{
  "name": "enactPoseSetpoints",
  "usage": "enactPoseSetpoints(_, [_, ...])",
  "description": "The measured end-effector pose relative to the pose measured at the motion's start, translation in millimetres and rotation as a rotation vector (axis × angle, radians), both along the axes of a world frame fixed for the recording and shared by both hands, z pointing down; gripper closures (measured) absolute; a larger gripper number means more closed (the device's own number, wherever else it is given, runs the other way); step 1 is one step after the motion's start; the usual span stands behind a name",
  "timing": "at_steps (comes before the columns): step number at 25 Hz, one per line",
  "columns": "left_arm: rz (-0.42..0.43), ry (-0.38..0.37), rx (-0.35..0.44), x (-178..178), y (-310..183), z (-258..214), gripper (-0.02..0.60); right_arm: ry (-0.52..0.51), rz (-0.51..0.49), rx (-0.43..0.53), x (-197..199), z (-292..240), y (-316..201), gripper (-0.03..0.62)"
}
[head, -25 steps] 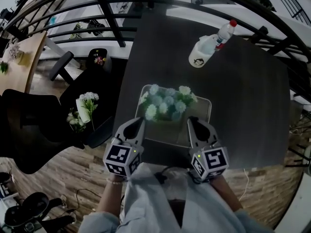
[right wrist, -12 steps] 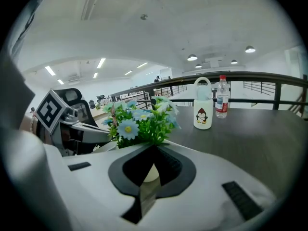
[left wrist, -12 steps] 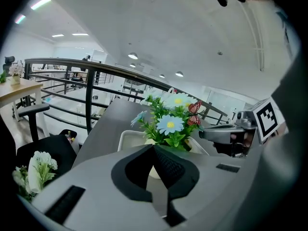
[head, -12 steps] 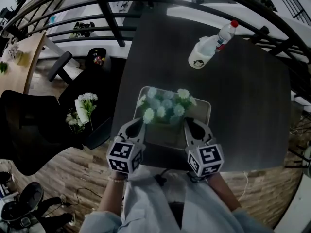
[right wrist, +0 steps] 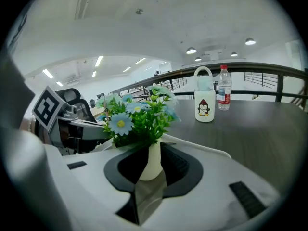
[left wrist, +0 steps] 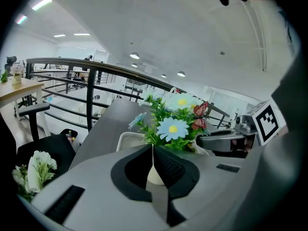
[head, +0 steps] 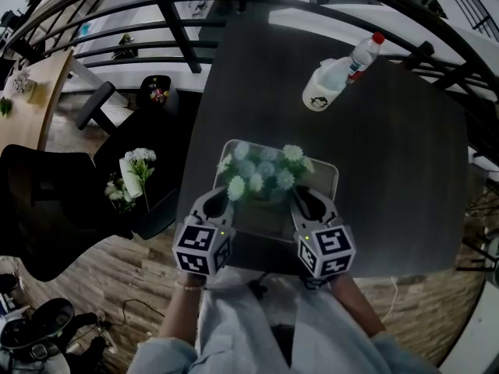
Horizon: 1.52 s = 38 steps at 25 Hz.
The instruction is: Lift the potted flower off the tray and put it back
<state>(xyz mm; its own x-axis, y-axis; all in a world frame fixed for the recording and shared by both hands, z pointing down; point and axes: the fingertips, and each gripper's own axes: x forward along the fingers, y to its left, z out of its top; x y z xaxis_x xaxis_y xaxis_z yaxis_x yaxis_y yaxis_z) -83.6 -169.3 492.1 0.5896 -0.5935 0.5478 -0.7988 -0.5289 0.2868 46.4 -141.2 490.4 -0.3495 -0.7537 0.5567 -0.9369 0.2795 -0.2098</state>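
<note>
The potted flower [head: 261,174], pale blue and white blooms in a small white pot [right wrist: 153,166], stands on the grey tray [head: 329,174] at the near edge of the dark table. My left gripper [head: 221,201] is at its left, the jaws shut to a hairline slit [left wrist: 153,149] with the pot [left wrist: 155,176] just beyond. My right gripper [head: 300,199] is at its right. Its jaws have just been opening and stand apart [right wrist: 153,150]. The pot shows in the gap at their tips, and I cannot tell if the pads touch it.
A white penguin mug [head: 320,92] and a red-capped water bottle [head: 363,51] stand at the table's far side. Left of the table, below it, are a black chair and more flowers [head: 136,170]. A dark railing [head: 179,45] runs behind.
Both grippers have drawn in closer to the pot and sunk a little toward the tray, and the flower sits slightly lower in the head view.
</note>
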Motion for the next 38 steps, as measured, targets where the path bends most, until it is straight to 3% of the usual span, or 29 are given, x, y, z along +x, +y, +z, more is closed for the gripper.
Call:
enactPoseSetpoints(14, [-0.035,0.031,-0.021,-2.2,-7.6,-1.5,0.534,-0.079,-0.003,-0.055,-6.9,7.2,-6.6,0.465])
enactPoseSetpoints(26, [0.004,0.059,-0.036,9.4,-3.9,-2.3,0.471,-0.085,-0.02,-0.082,-16.2,13.5,-11.4,0.448])
enactPoseSetpoints(38, [0.003,0.043,-0.062,18.2,-7.7,5.4,0.471,-0.19,0.022,-0.137,-17.4,19.4,-11.1,0.422])
